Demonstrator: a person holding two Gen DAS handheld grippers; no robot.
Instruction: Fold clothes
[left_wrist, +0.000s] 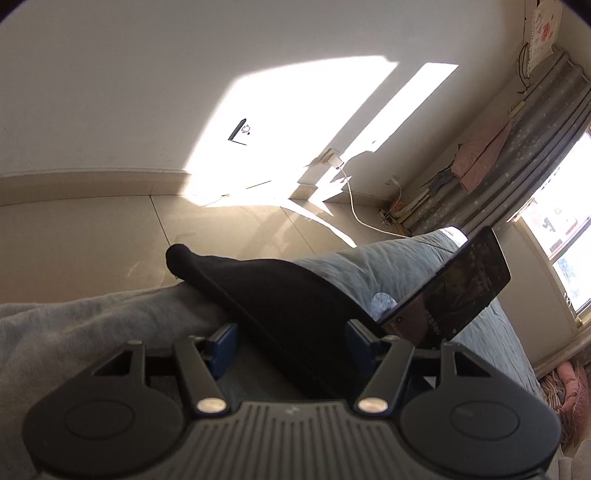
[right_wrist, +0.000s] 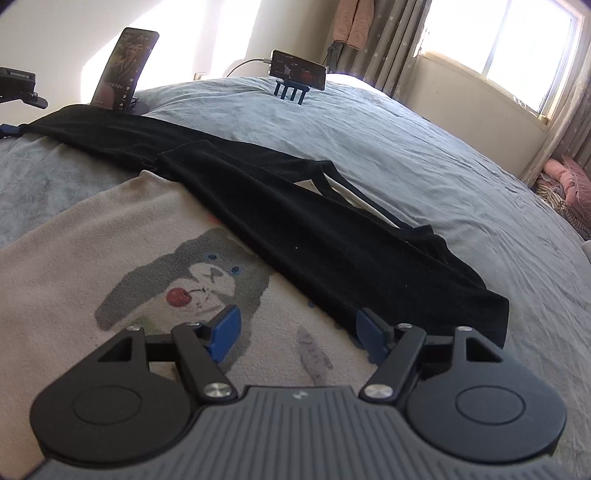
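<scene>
Nearest in the right wrist view, the right claw (right_wrist: 295, 336) stands parted and holds nothing, its blue pads over the cream cartoon-print shirt (right_wrist: 110, 251) and the near end of the black garment (right_wrist: 332, 240), a long strip lying on that shirt and the bed (right_wrist: 424, 155) with its long axis running from 5 o'clock to 10 o'clock. The left claw (left_wrist: 291, 343) has its pads apart around the black strip's far end, though whether they pinch it is hard to make out. Beyond, two phones (right_wrist: 125, 70) stand propped, one's base hidden by cloth.
</scene>
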